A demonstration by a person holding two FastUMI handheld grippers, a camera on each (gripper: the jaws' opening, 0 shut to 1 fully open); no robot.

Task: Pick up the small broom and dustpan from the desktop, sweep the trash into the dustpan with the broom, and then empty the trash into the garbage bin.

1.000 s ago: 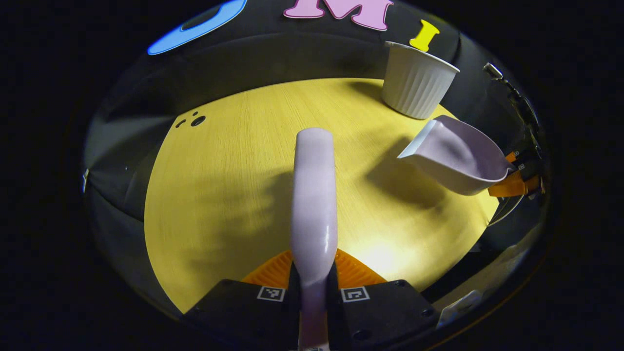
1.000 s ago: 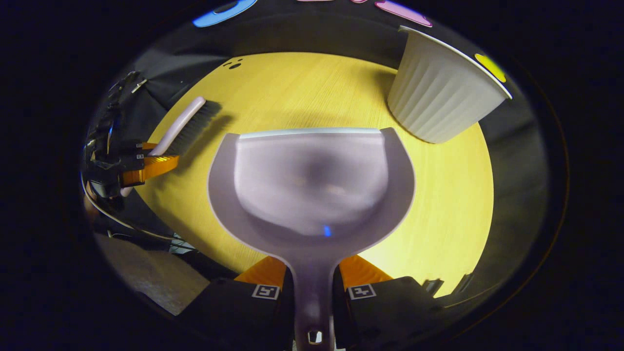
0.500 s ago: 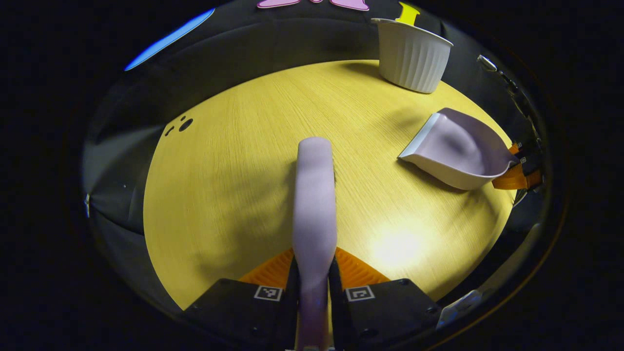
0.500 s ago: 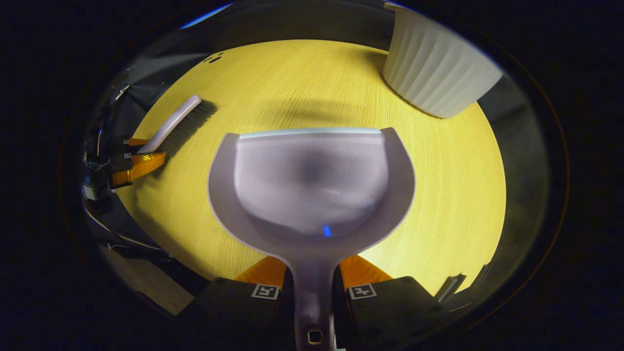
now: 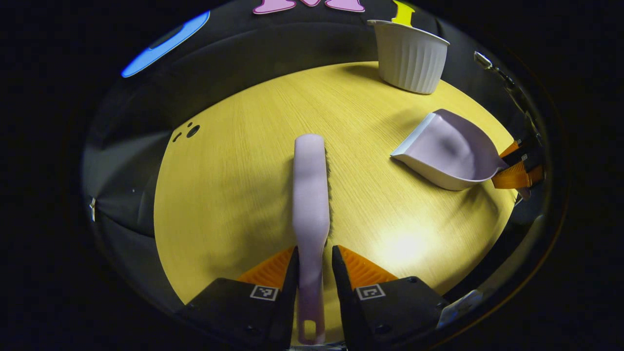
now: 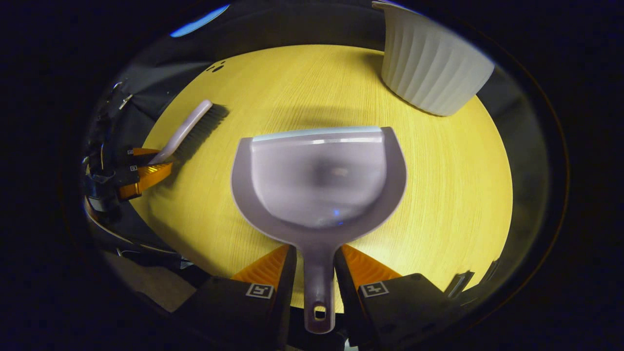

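Holding: left gripper (image 5: 313, 265) spread beside broom (image 5: 310, 195) handle; right gripper (image 6: 314, 265) spread beside dustpan (image 6: 319, 180) handle.
Feel: probably light, stiff, slippery plastic.
Grab: thin handles.

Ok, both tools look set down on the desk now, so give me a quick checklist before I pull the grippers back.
1. Left gripper fingers clear of the broom handle: ok, gaps show on both sides.
2. Right gripper fingers clear of the dustpan handle: ok, gaps show.
3. Broom lying on the desktop: ok.
4. Dustpan flat on the desktop: ok, and it looks empty.
5. Trash left on the desktop: cannot tell; the dark specks near the far edge are too small to identify.
6. White ribbed garbage bin upright, apart from the dustpan: ok.
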